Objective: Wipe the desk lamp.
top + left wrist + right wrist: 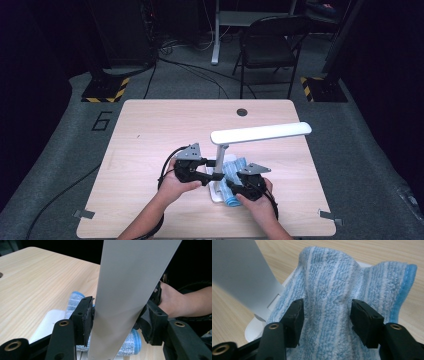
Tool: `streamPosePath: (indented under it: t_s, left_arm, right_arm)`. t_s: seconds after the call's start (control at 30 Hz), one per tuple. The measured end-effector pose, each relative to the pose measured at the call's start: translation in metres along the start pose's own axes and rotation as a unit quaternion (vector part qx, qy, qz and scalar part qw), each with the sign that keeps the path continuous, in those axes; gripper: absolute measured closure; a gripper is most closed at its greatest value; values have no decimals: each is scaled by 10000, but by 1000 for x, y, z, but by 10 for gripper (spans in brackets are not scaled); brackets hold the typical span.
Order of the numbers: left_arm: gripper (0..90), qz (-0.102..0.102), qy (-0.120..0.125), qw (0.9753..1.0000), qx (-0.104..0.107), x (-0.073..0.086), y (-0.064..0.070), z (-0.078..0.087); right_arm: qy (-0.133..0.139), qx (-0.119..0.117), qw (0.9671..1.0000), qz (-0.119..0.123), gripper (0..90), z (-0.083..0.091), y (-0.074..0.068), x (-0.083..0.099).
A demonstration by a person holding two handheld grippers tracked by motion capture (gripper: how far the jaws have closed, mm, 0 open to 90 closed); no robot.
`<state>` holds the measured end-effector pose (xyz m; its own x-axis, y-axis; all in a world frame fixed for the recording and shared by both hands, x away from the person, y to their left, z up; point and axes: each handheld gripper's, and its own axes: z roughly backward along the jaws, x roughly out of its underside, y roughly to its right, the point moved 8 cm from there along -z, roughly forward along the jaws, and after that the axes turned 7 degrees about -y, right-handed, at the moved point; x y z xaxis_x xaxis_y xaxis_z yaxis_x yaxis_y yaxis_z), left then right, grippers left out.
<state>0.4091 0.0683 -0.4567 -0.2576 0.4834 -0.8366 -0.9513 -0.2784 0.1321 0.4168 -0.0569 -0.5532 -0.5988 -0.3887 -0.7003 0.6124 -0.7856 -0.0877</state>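
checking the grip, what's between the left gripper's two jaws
The white desk lamp's upright arm, clamped by the left gripper, in the left gripper view.

The wooden table (150,130) lay open to the far side and the left, giving either gripper easy passage. Near the front edge, the desk lamp (260,132) blocked the middle: its post rose between the two hands, its head overhung the right half, and the blue striped cloth (234,172) covered its base.
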Motion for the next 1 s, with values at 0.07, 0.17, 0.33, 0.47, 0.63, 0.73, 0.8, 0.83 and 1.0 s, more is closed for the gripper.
streamPosePath:
  t_s: [0.07,0.17,0.33,0.47,0.63,0.73,0.8,0.83,1.0]
  left_arm:
    - [458,3,37,10000,-86,-2,0,2]
    - [447,102,109,9998,-94,-6,2,8]
    - [434,86,73,9998,-141,-14,4,15]
    - [422,157,121,9997,-134,-22,5,18]
    - [420,185,98,9997,-120,-33,7,19]
    - [420,124,100,9998,-89,-40,8,20]
    - [422,87,118,9998,-98,-47,10,23]
    - [422,80,147,9998,-95,-51,11,25]
    - [446,57,273,9996,-97,-68,15,36]
  right_arm:
    - [-59,37,10000,1,411,-2,0,1]
    - [-58,67,10000,-36,401,-2,0,1]
    - [-106,142,9998,41,384,-5,0,2]
    - [-106,224,9996,152,387,-7,-2,3]
    - [-132,165,9995,234,443,-8,-2,3]
    - [-92,133,9995,278,516,-8,-3,3]
    - [-147,95,9991,380,561,-7,-4,4]
    - [-135,68,9990,418,582,-8,-4,3]
    - [-44,44,9990,437,680,-8,-5,3]
